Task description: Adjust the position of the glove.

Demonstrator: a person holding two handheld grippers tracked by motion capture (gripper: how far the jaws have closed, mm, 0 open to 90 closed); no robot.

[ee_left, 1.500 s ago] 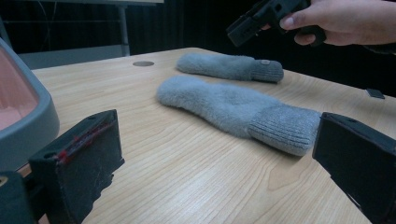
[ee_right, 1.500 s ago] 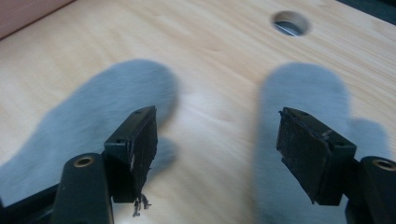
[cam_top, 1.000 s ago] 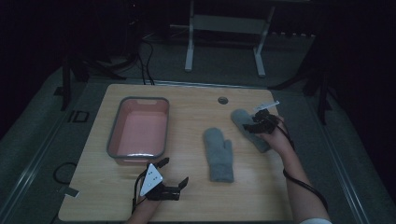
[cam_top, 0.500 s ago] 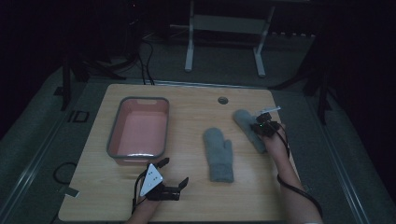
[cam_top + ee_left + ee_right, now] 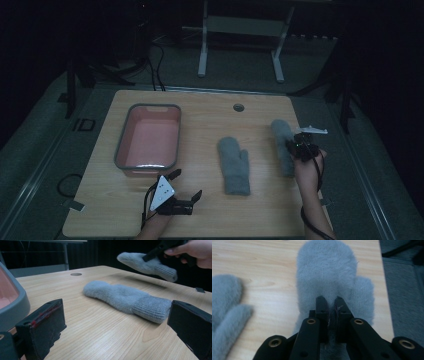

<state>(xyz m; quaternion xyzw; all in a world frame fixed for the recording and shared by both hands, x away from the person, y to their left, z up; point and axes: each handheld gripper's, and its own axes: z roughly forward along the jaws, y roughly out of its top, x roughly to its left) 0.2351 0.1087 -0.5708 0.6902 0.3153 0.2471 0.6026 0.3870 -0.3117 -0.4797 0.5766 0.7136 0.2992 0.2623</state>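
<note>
Right gripper (image 5: 299,148) clamped on a grey mitten (image 5: 282,145); left gripper (image 5: 185,189) idle with jaws spread.

In the high view the held mitten sits at centre right of the frame; the left gripper view shows it lifted clear of the table (image 5: 210,120). A second mitten (image 5: 234,164) lies flat at frame centre, apart from the first. The left gripper rests at lower centre-left, holding nothing, below the pink tray (image 5: 120,145).

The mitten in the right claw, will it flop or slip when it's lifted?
Probably floppy: the mitten is soft fleece and hangs at a slant off the table. It looks light, since a pinch by the right claw carries it. Slipping seems unlikely, because the fuzzy fabric bunches between the shut jaws.
</note>
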